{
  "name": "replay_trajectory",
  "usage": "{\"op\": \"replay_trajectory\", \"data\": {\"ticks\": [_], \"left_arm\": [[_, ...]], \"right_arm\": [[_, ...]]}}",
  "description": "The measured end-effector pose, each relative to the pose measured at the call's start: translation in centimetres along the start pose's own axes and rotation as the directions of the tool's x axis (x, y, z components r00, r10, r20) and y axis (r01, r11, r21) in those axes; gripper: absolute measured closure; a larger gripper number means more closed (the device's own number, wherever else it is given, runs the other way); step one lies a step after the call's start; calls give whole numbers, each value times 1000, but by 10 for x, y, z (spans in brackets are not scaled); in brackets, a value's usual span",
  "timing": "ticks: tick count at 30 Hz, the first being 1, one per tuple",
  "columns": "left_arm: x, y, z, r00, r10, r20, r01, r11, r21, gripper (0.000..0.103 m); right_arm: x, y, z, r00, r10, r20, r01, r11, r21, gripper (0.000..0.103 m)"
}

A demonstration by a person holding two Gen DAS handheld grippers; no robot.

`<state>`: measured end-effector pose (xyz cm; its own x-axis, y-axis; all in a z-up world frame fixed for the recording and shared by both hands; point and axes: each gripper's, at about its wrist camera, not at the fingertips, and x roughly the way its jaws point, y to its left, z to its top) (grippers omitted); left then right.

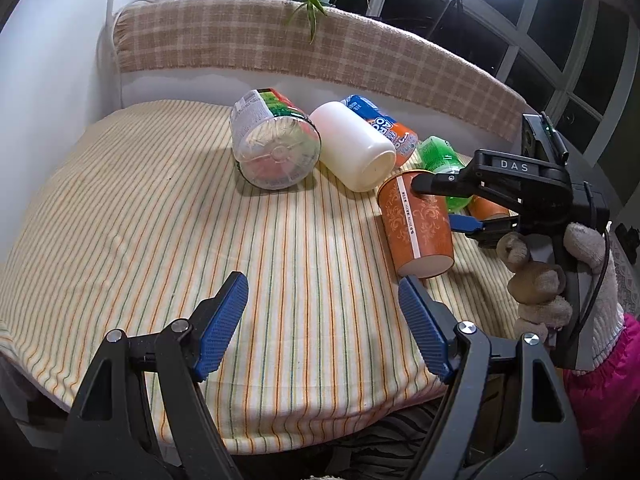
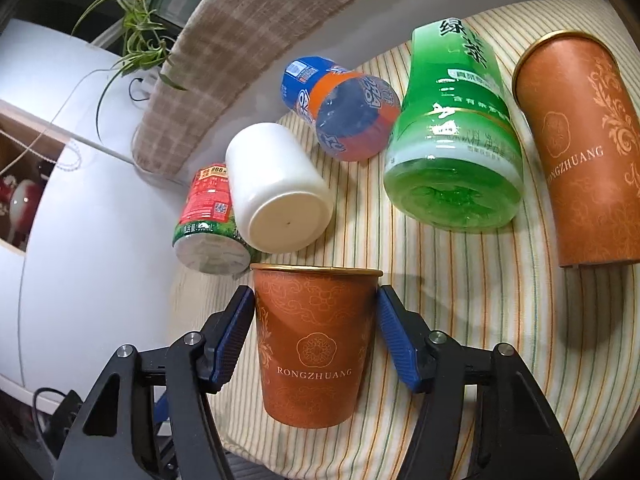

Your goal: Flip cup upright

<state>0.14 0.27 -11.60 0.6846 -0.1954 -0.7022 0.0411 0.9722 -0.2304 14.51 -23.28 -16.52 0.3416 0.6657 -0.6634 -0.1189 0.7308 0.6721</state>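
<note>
An orange paper cup (image 2: 316,344) with a gold rim sits between the blue pads of my right gripper (image 2: 316,332), which is shut on its sides. In the left wrist view the same cup (image 1: 416,224) is held tilted, its white base just above the striped cloth, with the right gripper's fingers (image 1: 440,182) above and behind it. My left gripper (image 1: 324,312) is open and empty over the cloth, close to the cup's base. A second orange cup (image 2: 584,152) lies on its side at the right.
The striped cloth (image 1: 160,220) covers the table. On it lie a white jar (image 1: 352,146), a red-green bottle (image 1: 272,140), a blue-orange bottle (image 2: 344,108) and a green bottle (image 2: 452,128). A checked cloth rail (image 1: 280,40) runs along the back.
</note>
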Motion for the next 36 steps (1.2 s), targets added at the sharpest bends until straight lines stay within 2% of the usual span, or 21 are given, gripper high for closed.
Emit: {"op": "replay_trajectory", "data": {"ticks": [7, 12, 18, 23, 25, 36], "left_arm": [[2, -4, 0, 1000, -5, -5, 5, 1000, 3, 23], [2, -3, 1, 1000, -10, 0, 10, 1000, -6, 23], [-1, -6, 2, 1000, -16, 12, 16, 1000, -4, 23], [-4, -9, 4, 999, -18, 27, 18, 1000, 3, 23], [-4, -9, 4, 999, -17, 28, 17, 1000, 3, 23], [-3, -11, 4, 999, -19, 26, 19, 1000, 2, 23]], "right_arm": [[-9, 5, -6, 999, -6, 41, 8, 998, -57, 41], [-20, 22, -16, 992, -43, 121, 65, 981, -185, 41], [-28, 38, -34, 960, -115, 257, 199, 922, -331, 41], [-30, 46, -53, 910, -155, 384, 325, 842, -431, 41], [-31, 48, -60, 898, -156, 411, 350, 820, -453, 41], [-39, 48, -78, 874, -144, 464, 380, 798, -467, 41]]}}
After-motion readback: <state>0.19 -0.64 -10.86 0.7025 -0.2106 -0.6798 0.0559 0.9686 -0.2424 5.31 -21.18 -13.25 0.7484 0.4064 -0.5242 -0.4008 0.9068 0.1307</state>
